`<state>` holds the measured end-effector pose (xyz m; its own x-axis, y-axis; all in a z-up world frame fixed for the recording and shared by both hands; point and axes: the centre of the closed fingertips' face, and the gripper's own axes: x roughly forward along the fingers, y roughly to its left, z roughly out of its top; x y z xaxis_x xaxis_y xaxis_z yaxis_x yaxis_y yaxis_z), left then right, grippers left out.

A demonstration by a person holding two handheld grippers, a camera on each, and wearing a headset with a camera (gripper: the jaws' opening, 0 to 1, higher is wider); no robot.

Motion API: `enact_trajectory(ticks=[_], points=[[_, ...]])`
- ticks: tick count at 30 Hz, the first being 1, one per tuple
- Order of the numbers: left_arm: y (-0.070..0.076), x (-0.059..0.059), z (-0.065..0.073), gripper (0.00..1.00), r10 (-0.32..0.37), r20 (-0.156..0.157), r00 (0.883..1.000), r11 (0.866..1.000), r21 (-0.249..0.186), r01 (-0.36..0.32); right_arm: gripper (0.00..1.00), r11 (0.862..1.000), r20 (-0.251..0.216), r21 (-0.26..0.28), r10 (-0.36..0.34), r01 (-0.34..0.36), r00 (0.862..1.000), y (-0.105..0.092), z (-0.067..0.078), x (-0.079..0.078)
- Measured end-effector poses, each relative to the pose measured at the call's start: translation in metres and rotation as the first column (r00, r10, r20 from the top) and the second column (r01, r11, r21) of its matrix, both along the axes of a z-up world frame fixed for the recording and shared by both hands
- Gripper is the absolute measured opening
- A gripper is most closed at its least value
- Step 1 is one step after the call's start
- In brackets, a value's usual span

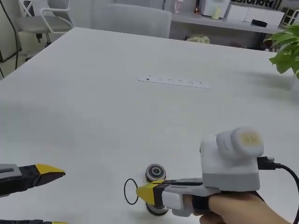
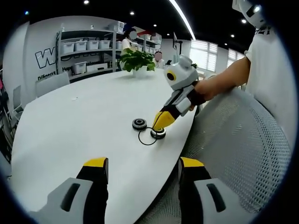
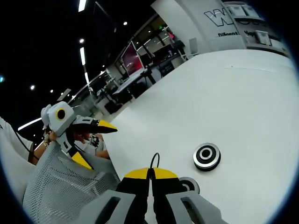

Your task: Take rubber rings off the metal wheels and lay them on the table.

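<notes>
Two metal wheels (image 1: 155, 172) sit near the bench (image 1: 93, 116) edge in the head view, one rubber ring (image 1: 124, 191) pinched in the right gripper's (image 1: 140, 190) closed fingers; lower it flat, then let go. Left gripper view: left gripper (image 2: 142, 170) fingers apart, empty. Right gripper view: two wheels, one ring.

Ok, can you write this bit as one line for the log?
right gripper: shut on ring, beside two wheels | left gripper: open, holding nothing

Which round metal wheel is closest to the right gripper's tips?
The metal wheel nearest the person, partly hidden below the right gripper, which pinches a black rubber ring; the other wheel stands clear beyond it.
</notes>
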<state>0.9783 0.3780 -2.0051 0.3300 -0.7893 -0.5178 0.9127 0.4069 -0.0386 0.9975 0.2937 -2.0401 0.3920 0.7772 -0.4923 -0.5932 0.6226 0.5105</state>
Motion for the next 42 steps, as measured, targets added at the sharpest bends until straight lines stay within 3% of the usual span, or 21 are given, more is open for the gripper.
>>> enact_trajectory(ticks=[10,21,42], points=[[0.000,0.000,0.000,0.58,0.003,-0.010,1.000,1.000,-0.011,-0.003,0.00,1.000,-0.006,-0.008,-0.007,0.007,1.000,-0.002,-0.004,0.001],[0.001,0.001,0.000,0.57,0.009,-0.007,1.000,1.000,-0.009,-0.009,0.03,0.999,-0.004,0.017,-0.037,0.037,0.999,-0.006,0.001,0.007],[0.000,-0.001,0.000,0.56,-0.005,0.007,1.000,1.000,0.012,0.005,0.05,0.995,0.074,-0.011,-0.093,0.094,0.993,-0.024,0.015,0.026]])
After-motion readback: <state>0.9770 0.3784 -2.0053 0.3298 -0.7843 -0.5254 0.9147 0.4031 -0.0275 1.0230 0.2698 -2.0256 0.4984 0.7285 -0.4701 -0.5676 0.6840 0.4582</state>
